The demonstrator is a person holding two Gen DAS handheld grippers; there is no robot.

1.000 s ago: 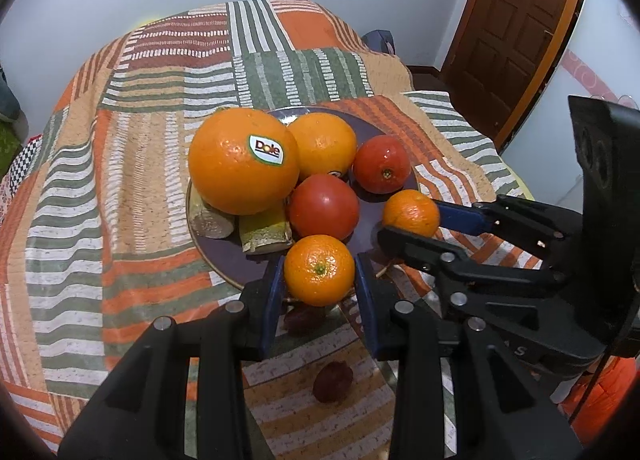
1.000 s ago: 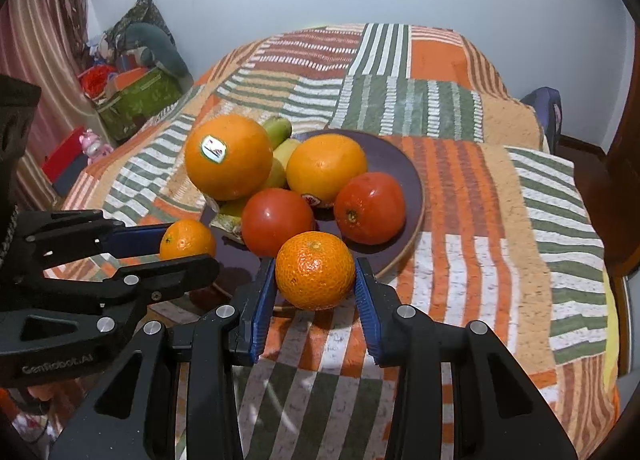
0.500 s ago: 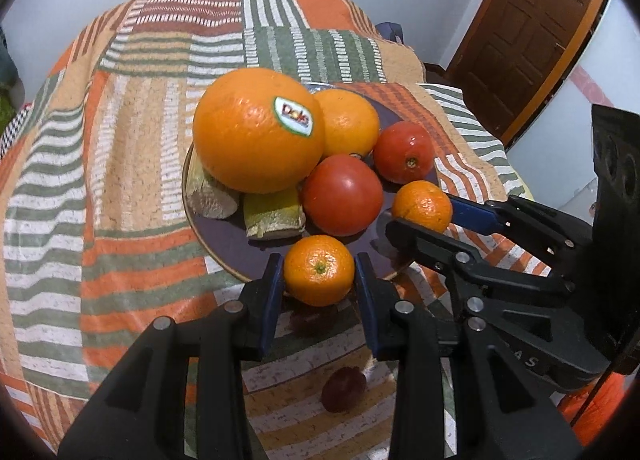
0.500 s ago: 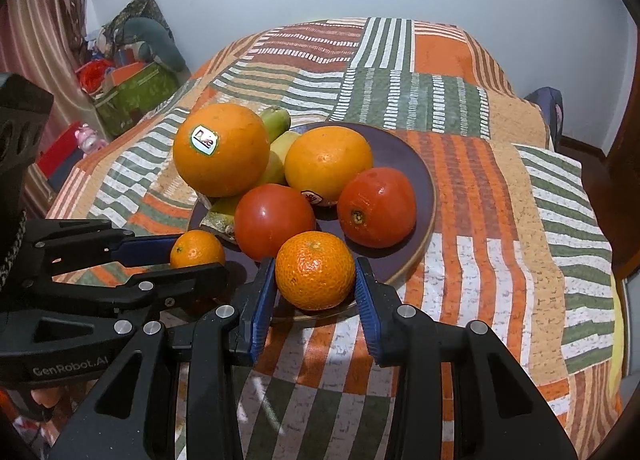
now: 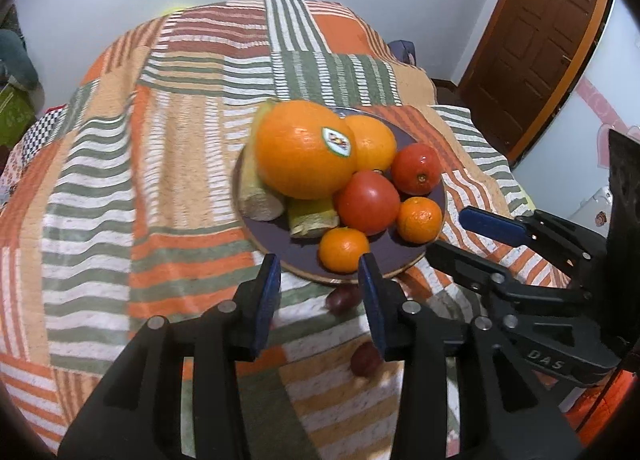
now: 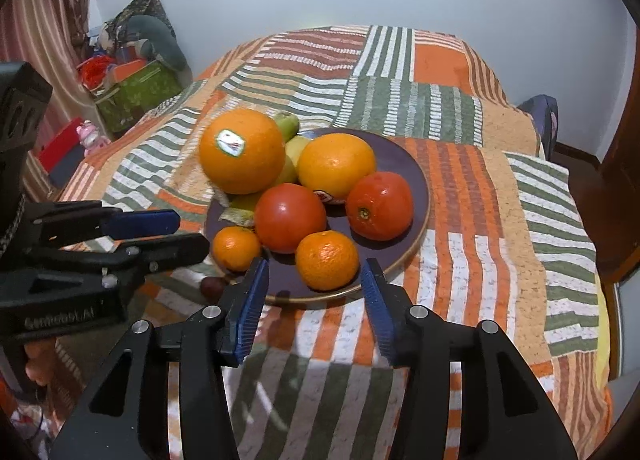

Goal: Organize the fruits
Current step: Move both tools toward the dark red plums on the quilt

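A dark purple plate [image 5: 276, 238] [image 6: 416, 176] holds a big stickered orange [image 5: 306, 150] [image 6: 242, 150], a second orange [image 6: 336, 164], two tomatoes [image 5: 368, 202] [image 6: 380, 206] and bananas. One mandarin [image 5: 343, 250] [image 6: 236, 248] rests on the plate's near rim, just beyond my left gripper [image 5: 319, 272] [image 6: 192, 234]. Its jaws are opening and the pads are clear of the fruit. A second mandarin [image 6: 327, 260] [image 5: 420, 218] sits on the plate ahead of my right gripper [image 6: 315, 272] [image 5: 446, 232], whose jaws are also opening and untouched by it.
Two small dark red fruits [image 5: 340, 298] [image 5: 364, 358] lie on the striped patchwork cloth [image 5: 180, 180] in front of the plate. A wooden door [image 5: 540, 40] stands at the right. Boxes and clutter [image 6: 132, 88] sit beyond the cloth's left edge.
Both grippers have let go of their mandarins, which now rest on the plate's near rim. The left gripper has drawn back from the plate. The right has hardly moved.
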